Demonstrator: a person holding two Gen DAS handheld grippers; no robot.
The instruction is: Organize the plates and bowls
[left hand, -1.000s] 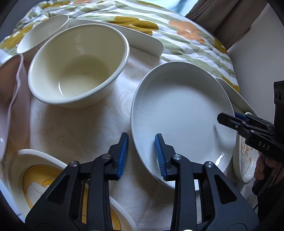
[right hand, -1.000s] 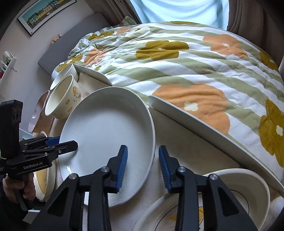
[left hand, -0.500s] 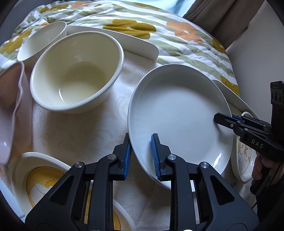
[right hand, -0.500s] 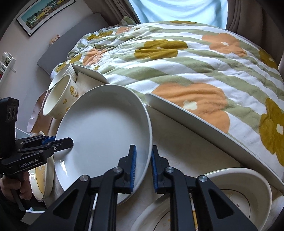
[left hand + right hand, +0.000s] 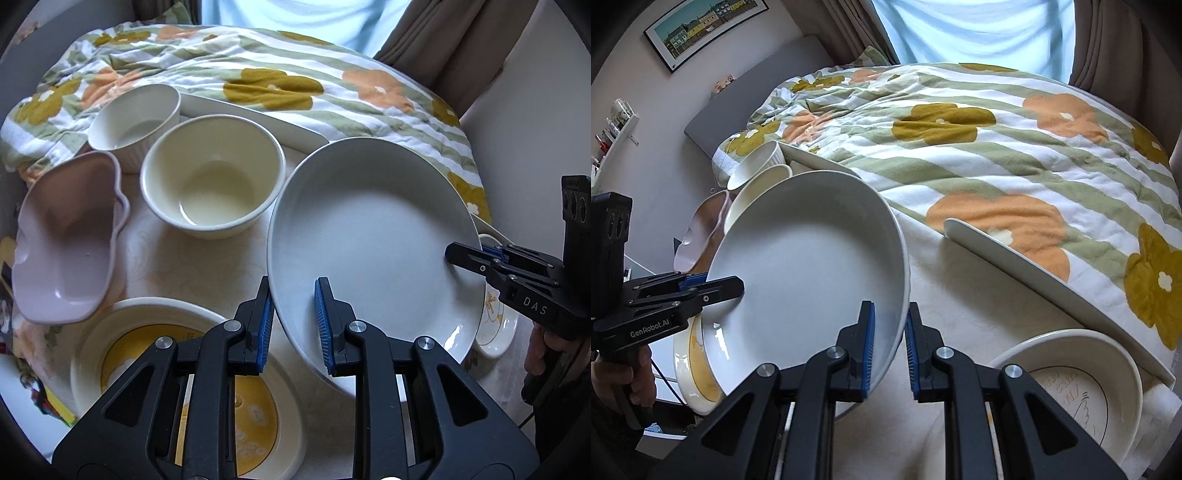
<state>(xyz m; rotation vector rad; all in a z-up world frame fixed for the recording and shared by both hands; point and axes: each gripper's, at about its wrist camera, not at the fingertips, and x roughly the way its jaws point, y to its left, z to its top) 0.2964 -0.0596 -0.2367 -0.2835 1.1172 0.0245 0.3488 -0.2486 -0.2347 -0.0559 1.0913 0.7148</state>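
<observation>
Both grippers pinch the large white glazed ceramic plate (image 5: 373, 236), frame centre-right: left gripper (image 5: 293, 325) on near rim, right gripper (image 5: 888, 347) on opposite rim. Advice: lift level, equal pace, clear the cream bowl (image 5: 212, 181).

Bedroom. Bright window (image 5: 975, 33) at top centre, daylight coming in, w/ brown-grey curtains (image 5: 1123, 48) on both sides. Bed w/ white duvet (image 5: 1015, 155), green stripes + orange & mustard flowers, rumpled toward the headboard end. Grey padded headboard (image 5: 757, 92) against pale wall (image 5: 661, 122) on left. Framed picture (image 5: 705, 29) of coloured houses high on that wall. Small wall shelf (image 5: 615, 122) w/ bits on it at far left, too small to tell what. Cream patterned cloth (image 5: 979, 306) covers surface in foreground. Plain white wall (image 5: 517, 140) on right.
</observation>
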